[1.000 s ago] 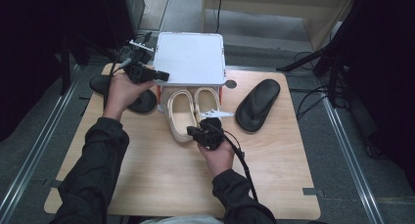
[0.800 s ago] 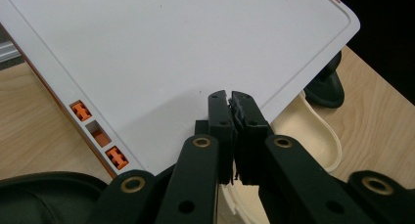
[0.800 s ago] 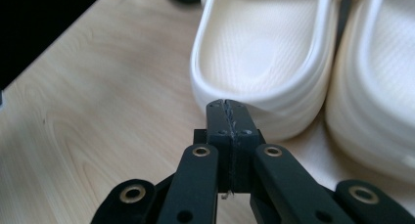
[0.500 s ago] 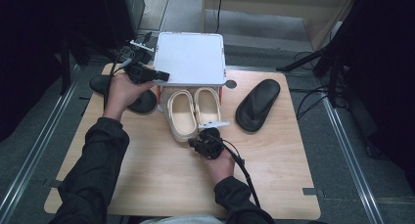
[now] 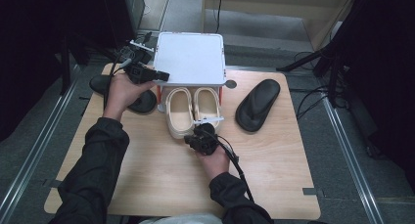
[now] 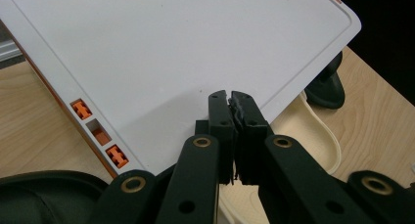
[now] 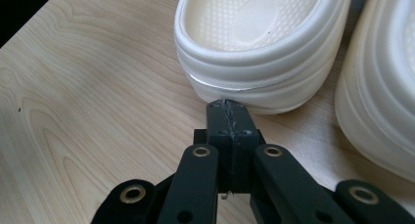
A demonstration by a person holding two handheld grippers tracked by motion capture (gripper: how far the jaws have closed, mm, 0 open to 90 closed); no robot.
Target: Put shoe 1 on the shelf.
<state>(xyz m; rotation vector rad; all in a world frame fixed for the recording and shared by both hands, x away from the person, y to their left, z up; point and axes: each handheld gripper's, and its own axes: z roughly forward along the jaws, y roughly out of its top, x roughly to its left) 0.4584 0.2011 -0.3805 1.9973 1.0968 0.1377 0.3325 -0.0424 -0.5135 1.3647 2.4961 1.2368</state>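
A pair of cream slippers (image 5: 191, 109) lies side by side on the wooden table (image 5: 274, 175), toes under a white flat-topped shelf (image 5: 190, 57). My right gripper (image 5: 195, 137) is shut with nothing in it. In the right gripper view its tips (image 7: 227, 106) touch the heel of the left cream slipper (image 7: 259, 48), with the other cream slipper (image 7: 381, 87) beside it. My left gripper (image 5: 155, 75) is shut and empty at the shelf's left front corner. In the left gripper view its tips (image 6: 230, 98) lie over the white top (image 6: 186, 48).
One black slipper (image 5: 257, 104) lies on the table right of the shelf. Another black slipper (image 5: 134, 102) sits under my left hand at the left. Orange clips (image 6: 98, 136) line the shelf's edge. Cables trail over the floor at the right of the table.
My right gripper has drawn back slightly toward the near edge of the table, staying at the cream slippers' heels. The left gripper has held still at the shelf.
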